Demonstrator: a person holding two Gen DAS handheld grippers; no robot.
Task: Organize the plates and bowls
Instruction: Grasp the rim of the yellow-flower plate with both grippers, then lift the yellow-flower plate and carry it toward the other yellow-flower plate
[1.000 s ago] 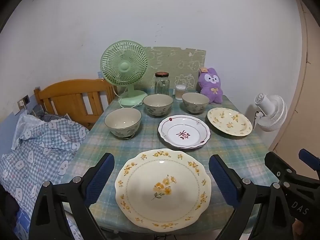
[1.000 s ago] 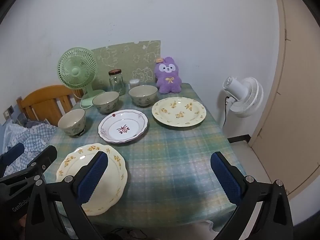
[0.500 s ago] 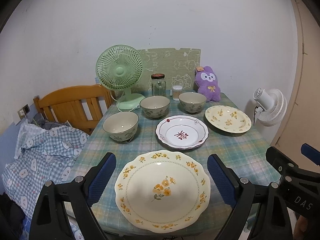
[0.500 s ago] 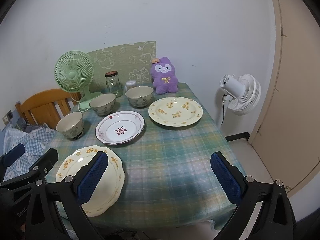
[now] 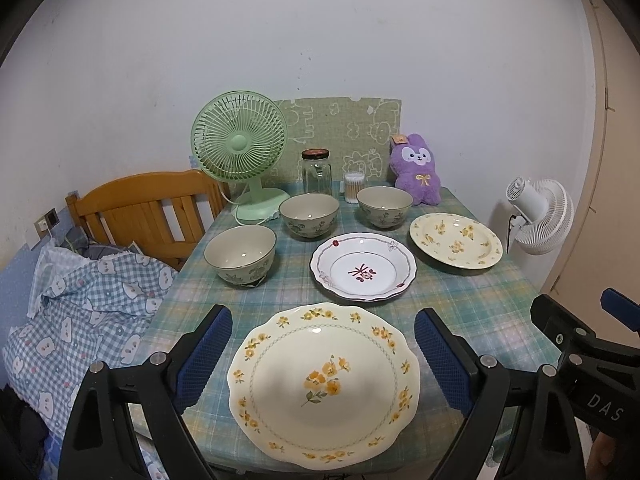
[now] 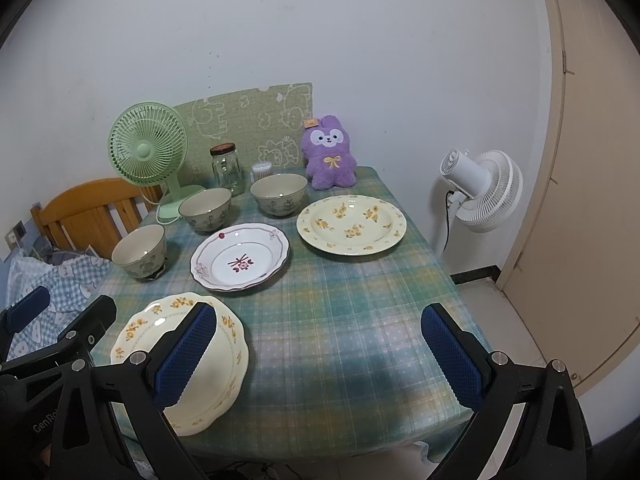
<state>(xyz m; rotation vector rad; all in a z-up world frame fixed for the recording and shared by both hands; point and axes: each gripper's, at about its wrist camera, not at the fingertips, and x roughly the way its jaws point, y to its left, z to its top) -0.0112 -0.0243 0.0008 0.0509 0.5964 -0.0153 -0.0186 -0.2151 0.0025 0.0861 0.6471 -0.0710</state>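
green fan (image 5: pixel 239 148) behind three bowls (image 5: pixel 309 215)

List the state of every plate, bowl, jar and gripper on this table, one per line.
Near yellow-flower plate: flat, empty, unstacked.
White red-pattern plate: flat, empty.
Far yellow-flower plate: flat, empty.
Left bowl: upright, empty.
Middle bowl: upright, empty.
Right bowl: upright, empty.
Glass jar: upright, lid on.
Left gripper: open, holding nothing.
Right gripper: open, holding nothing.
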